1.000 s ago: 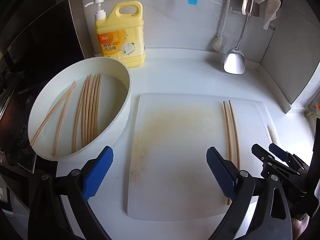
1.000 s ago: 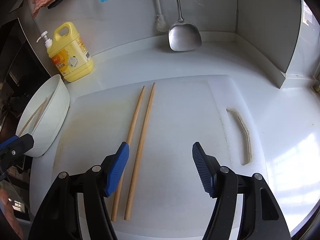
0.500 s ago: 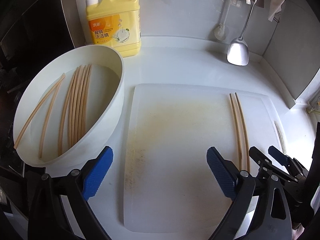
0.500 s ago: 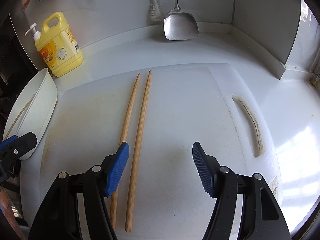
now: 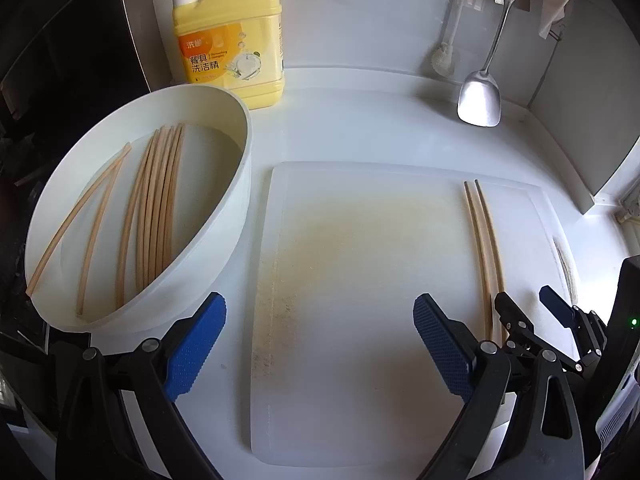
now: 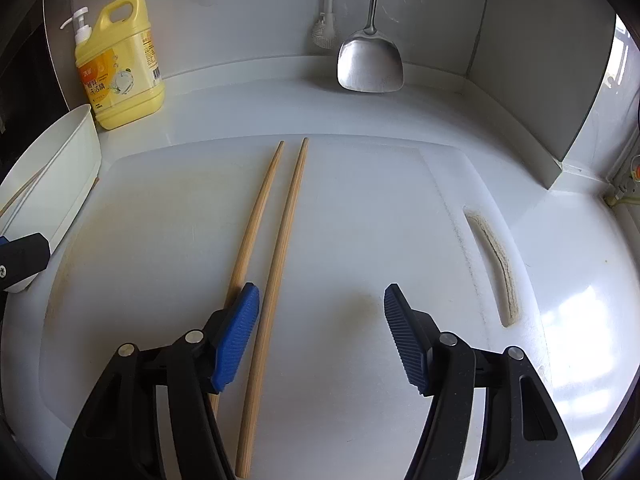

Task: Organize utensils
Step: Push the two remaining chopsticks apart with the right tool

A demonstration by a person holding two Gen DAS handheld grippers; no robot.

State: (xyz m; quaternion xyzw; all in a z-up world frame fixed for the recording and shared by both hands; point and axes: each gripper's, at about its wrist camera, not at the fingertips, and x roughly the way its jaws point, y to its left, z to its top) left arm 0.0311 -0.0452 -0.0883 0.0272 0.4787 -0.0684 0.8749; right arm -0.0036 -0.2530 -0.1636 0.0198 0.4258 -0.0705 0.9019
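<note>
Two wooden chopsticks [image 6: 276, 240] lie side by side on the white cutting board [image 6: 360, 208]; they also show at the board's right in the left wrist view [image 5: 486, 240]. My right gripper [image 6: 320, 334] is open and empty above their near ends, its left pad over the left chopstick. A white basin [image 5: 236, 200] at the left holds several more chopsticks [image 5: 156, 208]. My left gripper [image 5: 318, 344] is open and empty over the board's near left part, beside the basin.
A yellow dish soap bottle [image 5: 232, 36] stands behind the basin. A steel spatula [image 6: 370, 60] and a brush [image 6: 326, 32] hang against the back wall. A grey wall panel [image 6: 560, 80] closes the right side. The board has a handle slot [image 6: 498, 264] at its right.
Both grippers have moved forward and lower toward the board. The chopsticks and basin have not moved. Both grippers stay open.
</note>
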